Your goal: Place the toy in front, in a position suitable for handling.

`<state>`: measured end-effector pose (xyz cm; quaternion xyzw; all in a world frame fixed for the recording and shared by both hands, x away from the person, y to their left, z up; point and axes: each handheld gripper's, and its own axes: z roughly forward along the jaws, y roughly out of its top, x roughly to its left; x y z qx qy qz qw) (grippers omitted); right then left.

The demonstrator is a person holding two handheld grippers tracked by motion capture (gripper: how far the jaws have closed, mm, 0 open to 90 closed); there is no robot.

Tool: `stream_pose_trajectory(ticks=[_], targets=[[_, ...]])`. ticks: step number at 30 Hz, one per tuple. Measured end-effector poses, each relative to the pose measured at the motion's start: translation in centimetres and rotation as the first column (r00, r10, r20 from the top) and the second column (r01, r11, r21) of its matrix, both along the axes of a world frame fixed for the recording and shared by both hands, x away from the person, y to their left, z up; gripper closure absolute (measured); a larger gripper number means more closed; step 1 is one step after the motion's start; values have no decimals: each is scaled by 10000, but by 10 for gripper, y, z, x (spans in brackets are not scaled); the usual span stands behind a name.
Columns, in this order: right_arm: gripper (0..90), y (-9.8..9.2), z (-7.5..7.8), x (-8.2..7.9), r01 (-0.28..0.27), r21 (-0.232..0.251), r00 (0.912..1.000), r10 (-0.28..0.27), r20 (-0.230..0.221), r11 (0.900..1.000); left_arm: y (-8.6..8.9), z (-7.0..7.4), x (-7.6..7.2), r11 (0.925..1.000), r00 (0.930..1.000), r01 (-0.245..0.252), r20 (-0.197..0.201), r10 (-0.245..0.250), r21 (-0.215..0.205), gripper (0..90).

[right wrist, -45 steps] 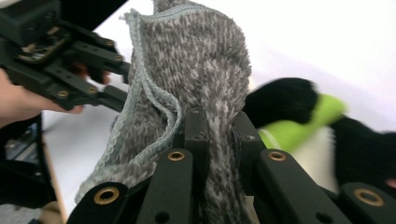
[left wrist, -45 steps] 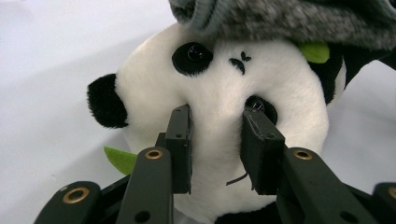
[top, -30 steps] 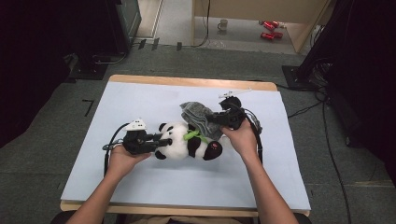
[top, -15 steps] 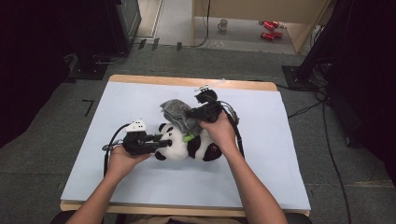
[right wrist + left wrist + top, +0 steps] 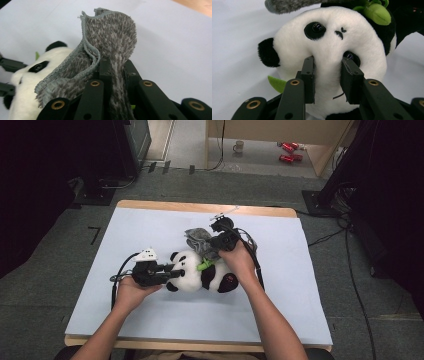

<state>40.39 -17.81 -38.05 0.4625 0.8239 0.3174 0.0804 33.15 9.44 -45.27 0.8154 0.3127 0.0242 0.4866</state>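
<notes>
A black-and-white plush panda (image 5: 200,276) with a green leaf at its neck lies on the white mat (image 5: 300,285), head toward the left. My left gripper (image 5: 172,270) is shut on the panda's head; in the left gripper view its jaws pinch the white muzzle (image 5: 328,72) between the eyes. A grey fuzzy cloth (image 5: 199,240) hangs bunched over the panda's upper side. My right gripper (image 5: 212,251) is shut on that grey cloth (image 5: 110,47), whose folds rise between and beyond the jaws, with the panda's face (image 5: 30,75) just to the left below it.
The mat covers a wooden table (image 5: 200,208) whose edge shows at the back. On the floor beyond are a mug (image 5: 239,146), red cans (image 5: 287,151) and cables (image 5: 325,237). Bare mat lies left, right and in front of the toy.
My right gripper has carried the grey cloth leftward over the panda, from above its body toward its head. The left gripper has stayed on the panda's head.
</notes>
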Motion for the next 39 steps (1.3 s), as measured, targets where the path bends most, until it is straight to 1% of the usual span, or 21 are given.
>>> stream_pose_trajectory(ticks=[1, 2, 6, 9, 12, 13, 14, 17, 18, 19, 21, 22, 23, 24, 26, 27, 31, 32, 34, 38, 39], targets=[[817, -1, 1, 1, 82, -63, 10000, -82, 43, 9999, 0, 0, 0, 10000, 10000, -1, -3, 1, -20, 672], [819, -6, 3, 3, 310, -294, 9994, -305, 177, 9991, 0, 0, 0, 10000, 10000, 12, -8, -12, -8, 673], [820, -16, 5, 7, 573, -376, 9983, -569, 113, 9976, 1, -1, 0, 10000, 10000, 38, -8, -38, -19, 672], [820, -24, 8, 8, 788, -57, 9969, -788, 48, 9969, 1, -1, 0, 10000, 10000, 46, -1, -46, -12, 672], [820, -24, 14, 6, 758, 386, 9971, -762, 91, 9964, 1, -1, 0, 10000, 10000, 56, 21, -56, -6, 671], [820, -23, 16, 5, 677, 530, 9975, -686, 143, 9963, 1, -1, 0, 10000, 10000, 61, 28, -61, 8, 671], [820, -17, 22, 2, 447, 795, 9988, -462, 170, 9958, 1, -1, 0, 10000, 10000, 57, 27, -57, 10, 671], [820, -13, 26, 0, 307, 965, 9992, -329, 215, 9949, 1, -1, 0, 10000, 10000, 57, 26, -57, 15, 671], [819, -7, 31, -3, 107, 1203, 9996, -138, 247, 9927, 1, -1, 0, 10000, 10000, 59, 28, -59, 17, 671], [819, -7, 31, -3, 107, 1203, 9996, -138, 247, 9927, 1, -1, 0, 10000, 10000, 63, 26, -63, 20, 671], [820, 1, 34, -6, -159, 1421, 9996, 125, 247, 9897, 1, -1, 0, 10000, 10000, 72, 24, -72, 23, 671], [820, 5, 34, -8, -288, 1503, 9995, 268, 156, 9882, 1, -1, 0, 10000, 10000, 69, 23, -69, 18, 671], [819, 7, 33, -8, -378, 1507, 9993, 365, 116, 9879, 1, -1, 0, 10000, 10000, 73, 25, -73, 20, 671], [819, 13, 27, -11, -521, 1438, 9985, 540, -95, 9882, 1, -1, 0, 10000, 10000, 67, 24, -67, 19, 670], [819, 14, 24, -11, -596, 1404, 9981, 616, -98, 9883, 1, -1, 0, 10000, 10000, 66, 24, -66, 21, 670], [820, 16, 19, -11, -575, 1365, 9978, 614, -246, 9890, 1, -1, 0, 10000, 10000, 56, 22, -56, 10, 670], [819, 14, 1, -11, -437, 840, 9975, 481, -512, 9955, 1, -1, 0, 10000, 10000, 21, 8, -21, -12, 670], [820, 12, -3, -10, -429, 704, 9978, 463, -468, 9966, 1, -1, 0, 10000, 10000, -13, 6, 13, -26, 670], [818, 3, -7, -8, -299, 747, 9989, 326, -347, 9968, 0, -1, 0, 10000, 10000, -52, 2, 52, -75, 670], [816, -1, -7, -6, -251, 569, 9995, 261, -164, 9981, 0, -1, 0, 9998, 9999, -115, -43, 114, -133, 671], [815, -1, -6, -5, -225, 383, 9997, 227, -39, 9990, 0, -1, 0, 9998, 9999, -126, -52, 125, -137, 671]])
